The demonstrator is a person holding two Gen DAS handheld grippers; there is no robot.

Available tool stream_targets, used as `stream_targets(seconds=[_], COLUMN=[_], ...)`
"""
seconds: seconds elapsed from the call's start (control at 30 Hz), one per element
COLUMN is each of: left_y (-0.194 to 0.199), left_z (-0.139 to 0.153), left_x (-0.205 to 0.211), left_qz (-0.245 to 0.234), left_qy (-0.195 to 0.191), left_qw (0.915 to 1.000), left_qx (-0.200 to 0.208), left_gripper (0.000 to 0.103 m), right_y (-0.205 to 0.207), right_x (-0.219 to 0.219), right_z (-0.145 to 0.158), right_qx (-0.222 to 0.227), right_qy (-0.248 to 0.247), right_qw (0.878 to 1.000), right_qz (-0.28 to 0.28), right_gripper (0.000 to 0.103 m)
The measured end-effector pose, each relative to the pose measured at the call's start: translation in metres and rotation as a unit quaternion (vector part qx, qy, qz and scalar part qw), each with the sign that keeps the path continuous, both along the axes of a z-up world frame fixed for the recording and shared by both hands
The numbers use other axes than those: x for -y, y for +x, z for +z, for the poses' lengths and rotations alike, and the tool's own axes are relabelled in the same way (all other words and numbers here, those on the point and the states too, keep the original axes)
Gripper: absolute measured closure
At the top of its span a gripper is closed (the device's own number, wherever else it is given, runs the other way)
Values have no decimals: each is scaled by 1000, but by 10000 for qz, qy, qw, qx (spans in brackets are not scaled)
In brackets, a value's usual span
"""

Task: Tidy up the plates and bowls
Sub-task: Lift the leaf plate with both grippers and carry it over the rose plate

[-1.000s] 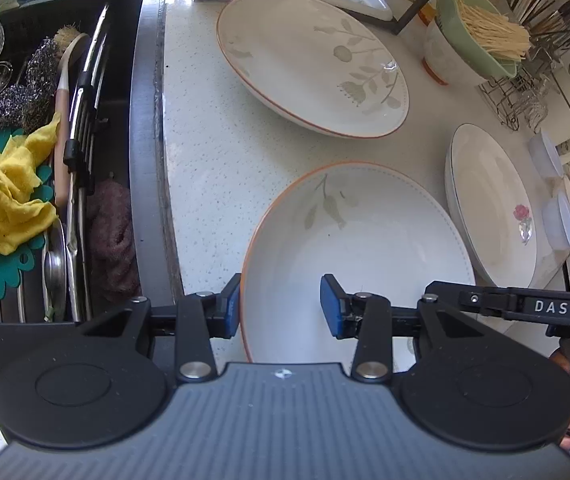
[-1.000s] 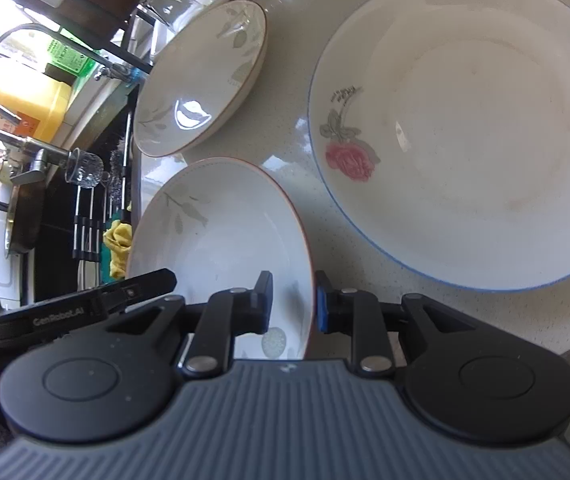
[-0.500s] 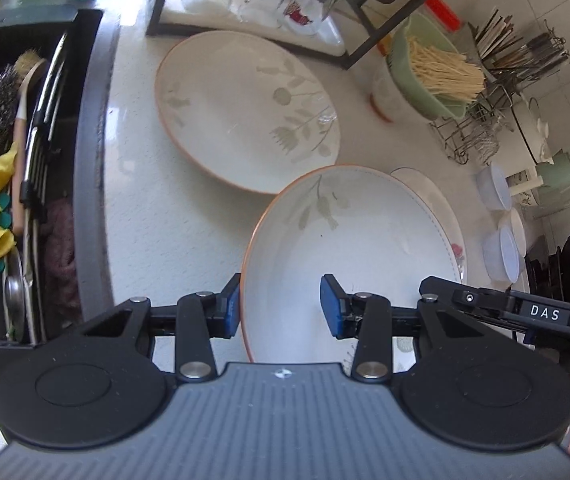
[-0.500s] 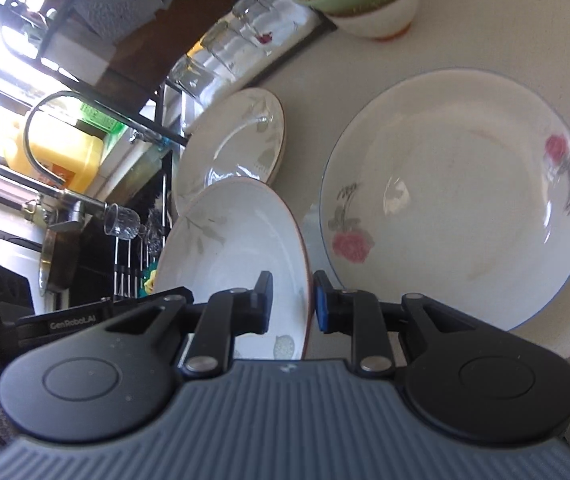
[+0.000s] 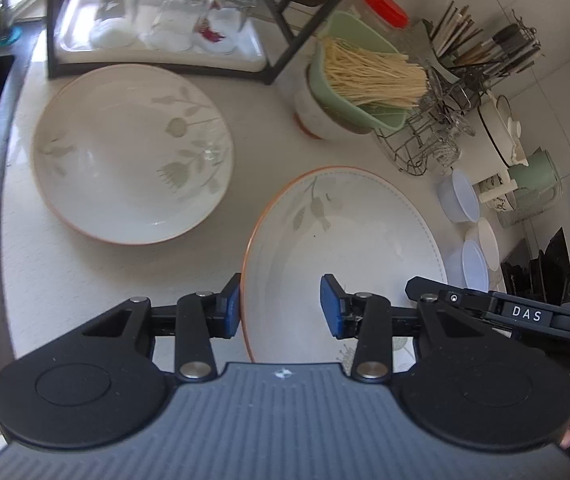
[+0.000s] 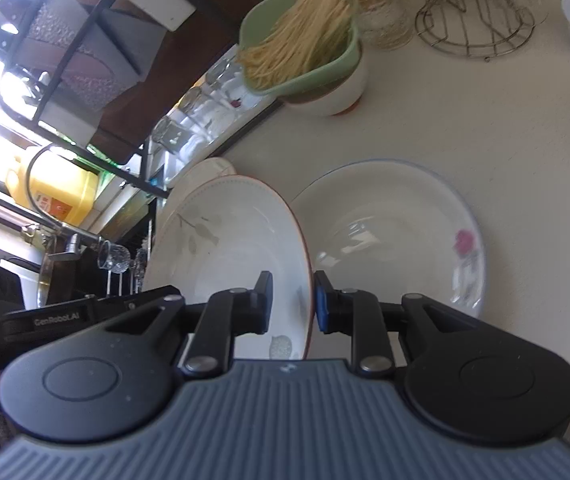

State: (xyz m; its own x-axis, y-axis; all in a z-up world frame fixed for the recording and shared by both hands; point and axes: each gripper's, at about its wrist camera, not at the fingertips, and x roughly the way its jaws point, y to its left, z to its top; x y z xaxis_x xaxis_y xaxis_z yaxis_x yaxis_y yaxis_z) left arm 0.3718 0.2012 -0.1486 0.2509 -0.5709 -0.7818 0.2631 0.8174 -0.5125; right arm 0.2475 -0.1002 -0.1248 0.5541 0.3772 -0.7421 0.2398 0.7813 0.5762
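**Leaf-patterned plate held at both edges above the counter**

A white plate (image 5: pixel 349 248) with an orange rim and a grey leaf print is gripped from two sides. The left gripper (image 5: pixel 281 304) is set over the plate's left rim: its left pad sits outside the edge and its right pad lies over the inner surface, so the rim is pinched between them with the fingers spread moderately. The right gripper (image 6: pixel 293 300) is closed narrowly on the opposite rim, with one pad (image 6: pixel 265 300) against the inside of the plate and the other against the outside. In the right wrist view the plate is seen tilted and raised off the pale counter (image 6: pixel 465 120), with its right edge overlapping a larger plate (image 6: pixel 397 232) that bears a pink rose and lies flat on the counter.

A second leaf-printed plate (image 5: pixel 133 152) lies flat on the counter to the left, apart from the held one, just in front of a dark-framed rack (image 5: pixel 157 28) that holds upturned glasses. A green bowl (image 5: pixel 361 80) filled with pale sticks is stacked at a tilt in a white bowl behind the plates. Small white lidded tubs (image 5: pixel 461 200) are lined up at the right, beside a wire stand (image 5: pixel 417 144).
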Motion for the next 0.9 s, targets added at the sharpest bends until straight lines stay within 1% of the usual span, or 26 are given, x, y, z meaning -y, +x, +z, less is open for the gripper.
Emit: stream_targets(seconds=[0.2,0.37,0.47,0.63,0.77,0.83,0.9], left_y=[5,5,5,5,3,3,2], left_z=[-16,-28,-34,-38,-40,-42,-42], left_x=[35,58,66,83,100,104,107], left_qz=[110,175,259,374,463,525,552], left_qy=[-24,333,425,573,864,1042,1128], left_qw=[9998,9990,9982,9966,9942,9921,9912], left_qx=[-188,-236,-334,-457,-431,-452,-427], left_gripper=[57,57,57,57,57,57,57], right_y=[2,6,10,14,18,19,20], right_x=[36,52,60,75,84,87,87], right_z=[-20,-39,-47,-55,-63,-68,-69], right_qx=[-151,-306,-325,-226,-225,-262,-282], right_qy=[46,131,169,160,121,196,195], right_qw=[9999,9994,9993,9993,9992,9990,9987], right_qz=[-40,34,121,235,295,303,388], right_gripper=[78,78,78,78,78,78,78])
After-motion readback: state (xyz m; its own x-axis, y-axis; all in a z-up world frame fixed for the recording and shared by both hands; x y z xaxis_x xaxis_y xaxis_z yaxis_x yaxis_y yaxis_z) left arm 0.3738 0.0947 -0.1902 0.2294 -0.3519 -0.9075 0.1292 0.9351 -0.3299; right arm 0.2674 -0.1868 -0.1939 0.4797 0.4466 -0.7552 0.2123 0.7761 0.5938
